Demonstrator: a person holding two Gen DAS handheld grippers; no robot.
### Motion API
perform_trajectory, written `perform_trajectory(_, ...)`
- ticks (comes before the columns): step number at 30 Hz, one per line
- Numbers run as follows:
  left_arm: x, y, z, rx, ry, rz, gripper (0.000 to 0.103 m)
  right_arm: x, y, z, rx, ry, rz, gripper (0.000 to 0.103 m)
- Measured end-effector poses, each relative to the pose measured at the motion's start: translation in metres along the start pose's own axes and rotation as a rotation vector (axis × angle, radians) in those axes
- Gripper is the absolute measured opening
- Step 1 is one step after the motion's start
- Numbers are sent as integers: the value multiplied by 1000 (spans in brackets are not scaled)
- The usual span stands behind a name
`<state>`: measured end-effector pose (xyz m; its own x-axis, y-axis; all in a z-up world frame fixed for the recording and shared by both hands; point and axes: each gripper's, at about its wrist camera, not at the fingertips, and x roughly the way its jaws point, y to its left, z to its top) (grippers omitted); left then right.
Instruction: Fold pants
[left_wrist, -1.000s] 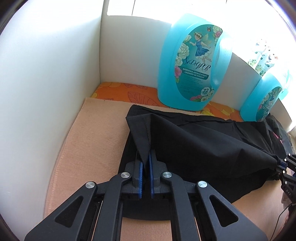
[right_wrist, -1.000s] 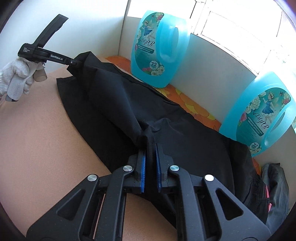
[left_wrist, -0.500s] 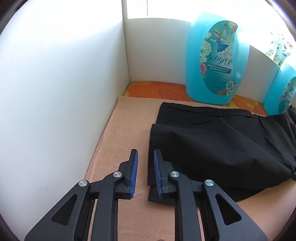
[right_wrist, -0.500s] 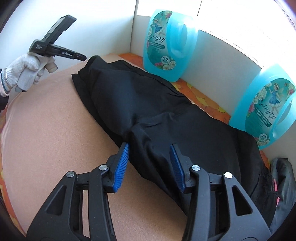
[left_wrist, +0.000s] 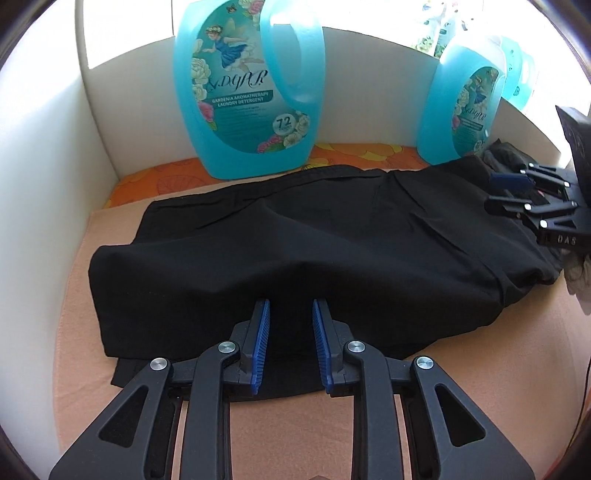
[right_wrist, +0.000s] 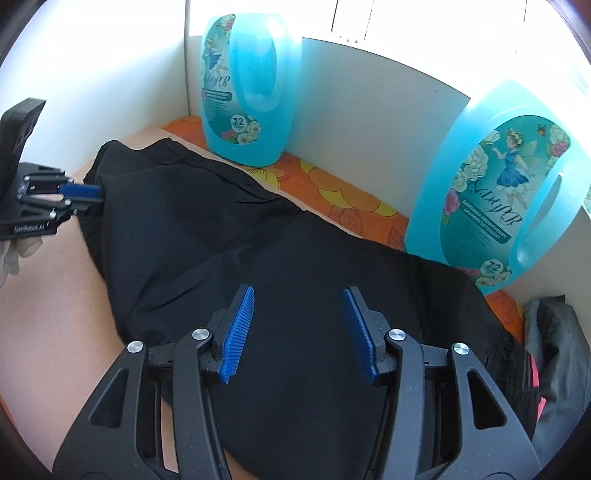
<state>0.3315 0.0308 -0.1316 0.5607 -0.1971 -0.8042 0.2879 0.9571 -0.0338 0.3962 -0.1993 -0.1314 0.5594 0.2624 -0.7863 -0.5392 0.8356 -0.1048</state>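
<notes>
The black pants (left_wrist: 332, 243) lie folded lengthwise on a peach mat (left_wrist: 498, 387), also seen in the right wrist view (right_wrist: 295, 266). My left gripper (left_wrist: 291, 306) is open, its fingers just above the near edge of the left part of the pants, holding nothing. It also shows at the left in the right wrist view (right_wrist: 86, 194). My right gripper (right_wrist: 298, 295) is open wide over the right part of the pants, empty. It shows at the right edge of the left wrist view (left_wrist: 506, 188).
Two large blue detergent bottles (left_wrist: 251, 88) (left_wrist: 461, 107) stand behind the pants on an orange flowered cloth (left_wrist: 354, 151). White walls (left_wrist: 40, 155) close in the left and back. A grey and pink garment (right_wrist: 554, 354) lies at the far right.
Both grippers let go of the pants and opened. The pants dropped flat onto the mat. My left gripper moved right to the near edge; my right gripper moved over the cloth.
</notes>
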Motion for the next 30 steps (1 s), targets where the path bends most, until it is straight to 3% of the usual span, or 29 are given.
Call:
perform_trajectory(3, 13, 3, -5, -10, 26, 6, 22, 28, -4, 20, -43, 7, -17, 59)
perform_trajectory(8, 17, 9, -10, -24, 14, -3, 22, 71, 15, 49, -122, 34, 63, 65)
perform_trajectory(16, 15, 14, -12, -23, 4, -22, 23, 117, 43, 67, -214, 65, 96, 64)
perform_trajectory(17, 15, 15, -12, -30, 4, -23, 23, 114, 45, 66, -213, 60, 121, 50)
perform_trajectory(19, 15, 16, -12, -31, 5, -25, 23, 111, 50, 64, -236, 54, 63, 11)
perform_trajectory(20, 15, 17, -12, -32, 4, -24, 23, 108, 51, 64, -248, 52, 43, 6)
perform_trajectory(26, 4, 16, -13, -39, -28, 3, 23, 103, 46, 81, -248, -34, -203, 0)
perform_trajectory(30, -10, 7, -14, -30, -43, -12, 23, 106, 39, 85, -203, -26, -177, 0)
